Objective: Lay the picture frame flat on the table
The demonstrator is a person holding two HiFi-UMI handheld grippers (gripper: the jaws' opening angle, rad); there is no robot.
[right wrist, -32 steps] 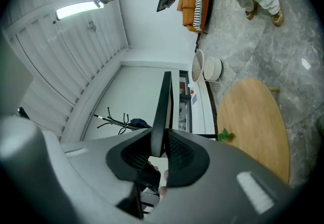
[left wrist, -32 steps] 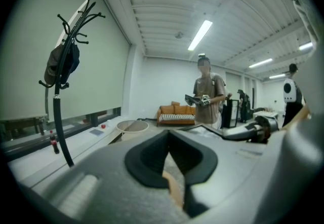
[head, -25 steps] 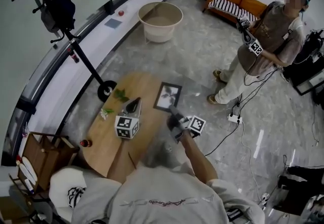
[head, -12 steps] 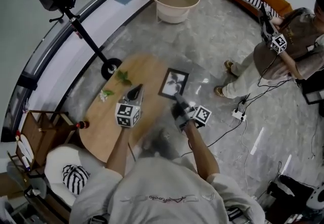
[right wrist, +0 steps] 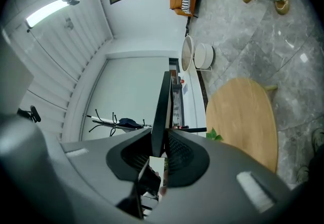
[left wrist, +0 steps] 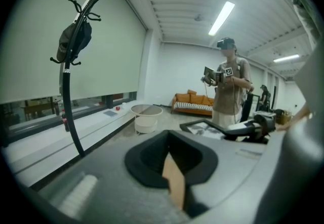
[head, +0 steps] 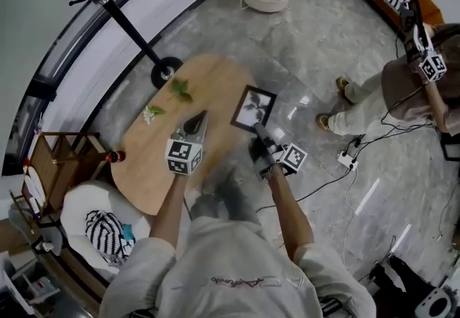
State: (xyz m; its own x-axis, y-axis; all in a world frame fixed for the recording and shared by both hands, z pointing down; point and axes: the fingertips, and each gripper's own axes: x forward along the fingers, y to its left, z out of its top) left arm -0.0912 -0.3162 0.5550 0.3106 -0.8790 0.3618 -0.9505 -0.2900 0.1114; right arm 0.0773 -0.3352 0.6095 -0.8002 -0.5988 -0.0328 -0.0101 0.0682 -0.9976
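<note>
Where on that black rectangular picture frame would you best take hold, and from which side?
Its thin border on the edge nearest the person, coming from their side. The black rectangular picture frame is a flat slab, so jaws pinch it face to back; the right gripper holds it just so, by the oval wooden table.

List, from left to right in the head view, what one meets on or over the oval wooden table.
small green sprig with white flowers → left gripper → black rectangular picture frame
</note>
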